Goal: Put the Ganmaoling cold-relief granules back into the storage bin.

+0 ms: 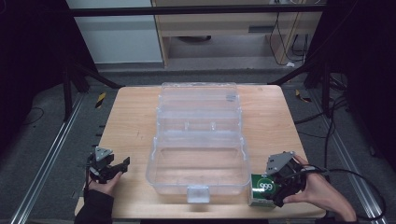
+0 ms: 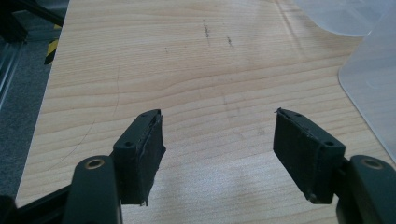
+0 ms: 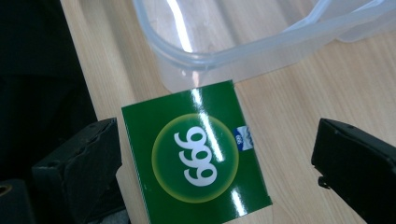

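One green box [image 3: 196, 161], near table [image 1: 135, 116] edge beside one clear case [image 1: 198, 140], lid open, seemingly empty. Your right gripper [image 3: 217, 163] jaws spread around box; left gripper [image 2: 217, 154] spread, holding nothing.

A green box [image 3: 196, 161] bears white "999" on a yellow-green disc; the bin [image 1: 154, 170] is clear, the table [image 1: 130, 116] pale wood.

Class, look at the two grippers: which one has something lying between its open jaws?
The right gripper: the green box lies between its jaws. The left gripper has bare table between its jaws.
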Available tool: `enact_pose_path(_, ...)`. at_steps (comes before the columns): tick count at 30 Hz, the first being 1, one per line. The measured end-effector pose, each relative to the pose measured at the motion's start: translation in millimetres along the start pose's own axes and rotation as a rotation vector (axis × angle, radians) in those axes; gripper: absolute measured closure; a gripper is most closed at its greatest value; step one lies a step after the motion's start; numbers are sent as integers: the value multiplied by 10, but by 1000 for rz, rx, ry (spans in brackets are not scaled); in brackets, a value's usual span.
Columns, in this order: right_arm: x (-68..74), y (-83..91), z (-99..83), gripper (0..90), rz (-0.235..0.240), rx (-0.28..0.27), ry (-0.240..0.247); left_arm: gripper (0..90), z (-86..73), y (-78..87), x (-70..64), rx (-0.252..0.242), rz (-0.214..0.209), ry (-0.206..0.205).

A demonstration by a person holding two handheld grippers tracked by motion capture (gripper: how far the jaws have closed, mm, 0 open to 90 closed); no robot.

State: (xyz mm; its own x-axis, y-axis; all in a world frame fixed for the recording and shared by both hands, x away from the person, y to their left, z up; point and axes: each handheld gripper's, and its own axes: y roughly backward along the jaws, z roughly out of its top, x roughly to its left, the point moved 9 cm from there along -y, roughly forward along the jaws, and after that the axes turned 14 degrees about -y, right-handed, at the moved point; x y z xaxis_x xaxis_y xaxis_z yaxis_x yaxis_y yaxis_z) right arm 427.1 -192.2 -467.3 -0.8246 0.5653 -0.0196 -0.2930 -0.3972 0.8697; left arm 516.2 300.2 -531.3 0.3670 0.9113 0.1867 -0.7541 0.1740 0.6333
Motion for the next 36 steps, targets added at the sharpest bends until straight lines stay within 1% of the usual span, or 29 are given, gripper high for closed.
enact_pose_path(1, 22, -25, -40, 18, 10, 25, 5, 324, 0, -1, -1, 0, 0, -1)
enact_pose_path(2, 28, -35, -55, 19, 11, 35, 14, 324, 0, -1, -2, 1, 0, -1)
enact_pose_path(5, 47, -59, -77, 19, 18, 47, 22, 324, -1, -2, -3, 1, 0, -1)
enact_pose_path(6, 58, -80, -97, 19, 22, 63, 33, 324, -1, -2, -3, 1, 1, -2)
enact_pose_path(8, 64, -92, -105, 20, 23, 69, 33, 324, -1, -2, -2, 1, 1, -1)
enact_pose_path(9, 57, -111, -121, 21, 20, 83, 39, 324, 0, -2, 0, 0, 1, -1)
enact_pose_path(11, 58, -122, -124, 20, 19, 85, 38, 324, -1, -2, 0, 1, 1, -1)
enact_pose_path(12, 44, -143, -131, 20, 9, 92, 51, 324, -2, -3, 0, 2, 1, -2)
enact_pose_path(14, 51, -158, -138, 19, 5, 104, 51, 324, -1, -5, -4, 1, -2, -3)
enact_pose_path(18, 69, -201, -144, 21, 13, 124, 70, 323, -2, -8, -8, 2, -3, -6)
enact_pose_path(23, 43, -258, -170, 21, 10, 137, 74, 323, -2, -6, -4, 2, -1, -5)
enact_pose_path(25, 48, -265, -181, 21, 11, 144, 65, 324, -2, -7, -4, 2, -1, -5)
enact_pose_path(26, 35, -288, -186, 20, 13, 143, 79, 324, -2, -8, -6, 2, -1, -6)
enact_pose_path(28, 32, -309, -197, 21, 12, 150, 66, 324, -2, -8, -6, 3, 0, -7)
enact_pose_path(31, 22, -335, -210, 21, 19, 158, 75, 324, -1, -7, -4, 2, 0, -6)
enact_pose_path(32, 24, -355, -224, 22, 17, 173, 71, 324, -2, -8, -4, 2, 0, -6)
enact_pose_path(34, 19, -389, -229, 29, 30, 173, 78, 324, -1, -8, -6, 2, -1, -7)
enact_pose_path(35, 28, -403, -243, 32, 33, 183, 67, 324, -1, -8, -6, 2, -1, -7)
enact_pose_path(36, 28, -403, -243, 32, 33, 183, 67, 324, -1, -8, -6, 2, -1, -7)
